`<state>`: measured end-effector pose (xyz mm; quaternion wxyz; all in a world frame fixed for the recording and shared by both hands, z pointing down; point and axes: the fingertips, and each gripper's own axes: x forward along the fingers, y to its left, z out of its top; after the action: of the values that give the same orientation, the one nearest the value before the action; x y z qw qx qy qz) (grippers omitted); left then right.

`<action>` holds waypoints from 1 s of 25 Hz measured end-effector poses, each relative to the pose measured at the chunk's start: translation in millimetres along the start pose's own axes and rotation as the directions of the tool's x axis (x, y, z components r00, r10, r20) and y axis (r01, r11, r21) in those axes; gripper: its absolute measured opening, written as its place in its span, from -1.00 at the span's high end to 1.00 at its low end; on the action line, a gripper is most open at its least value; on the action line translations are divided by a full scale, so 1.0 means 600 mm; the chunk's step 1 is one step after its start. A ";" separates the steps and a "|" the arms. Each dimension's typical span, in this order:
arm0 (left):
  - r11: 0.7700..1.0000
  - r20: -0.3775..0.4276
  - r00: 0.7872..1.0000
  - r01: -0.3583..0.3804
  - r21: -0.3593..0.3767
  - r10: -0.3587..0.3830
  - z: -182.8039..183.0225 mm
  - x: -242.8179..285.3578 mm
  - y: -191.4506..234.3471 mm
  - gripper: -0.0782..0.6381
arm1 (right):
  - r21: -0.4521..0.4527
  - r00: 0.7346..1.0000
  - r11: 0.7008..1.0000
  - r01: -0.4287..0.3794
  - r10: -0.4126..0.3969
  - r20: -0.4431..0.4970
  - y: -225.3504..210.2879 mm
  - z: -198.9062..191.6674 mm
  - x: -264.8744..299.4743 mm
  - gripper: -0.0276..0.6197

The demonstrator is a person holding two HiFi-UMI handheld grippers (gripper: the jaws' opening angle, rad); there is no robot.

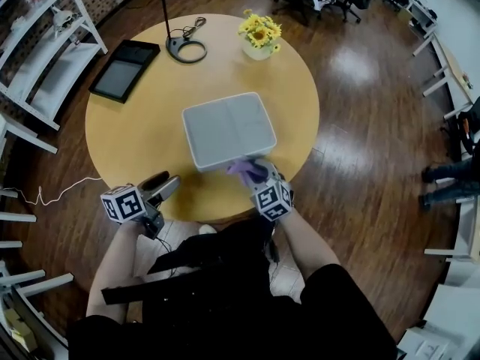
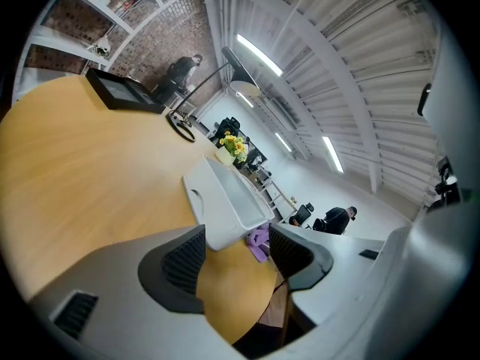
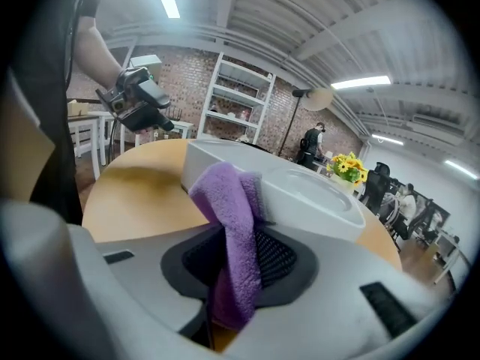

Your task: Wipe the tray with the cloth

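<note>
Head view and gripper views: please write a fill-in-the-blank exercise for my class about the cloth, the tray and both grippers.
1. The right gripper is shut on a ____ cloth.
2. The left gripper has its fingers apart and holds ____.
3. The tray stands on a table whose top is ____ in shape.
4. The flowers beyond the tray are ____.
Missing words: purple; nothing; round; yellow.

No legible writing; the left gripper (image 1: pixel 163 184) and right gripper (image 1: pixel 259 172) bear only black square markers (image 1: pixel 124 205).
</note>
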<state>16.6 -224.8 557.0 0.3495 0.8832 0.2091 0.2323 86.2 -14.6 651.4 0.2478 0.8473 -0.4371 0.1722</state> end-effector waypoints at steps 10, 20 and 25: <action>0.999 -0.052 0.998 0.040 0.022 -0.039 -0.008 0.022 -0.014 0.05 | 0.213 0.981 0.958 0.193 -0.193 -0.023 -0.123 -0.070 -0.037 0.60; 0.997 -0.031 0.997 0.077 0.010 -0.077 -0.008 0.045 -0.022 0.07 | 0.545 0.925 0.752 0.372 -0.352 -0.144 -0.188 -0.116 -0.103 0.61; 0.997 0.018 0.997 0.071 -0.012 -0.071 -0.006 0.048 -0.015 0.07 | 0.583 0.937 0.767 0.269 -0.348 0.025 -0.161 -0.027 -0.120 0.61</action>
<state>35.8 -201.5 560.6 0.3650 0.8750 0.2359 0.2133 124.4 89.7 601.8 -0.0219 0.9519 -0.2350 0.1956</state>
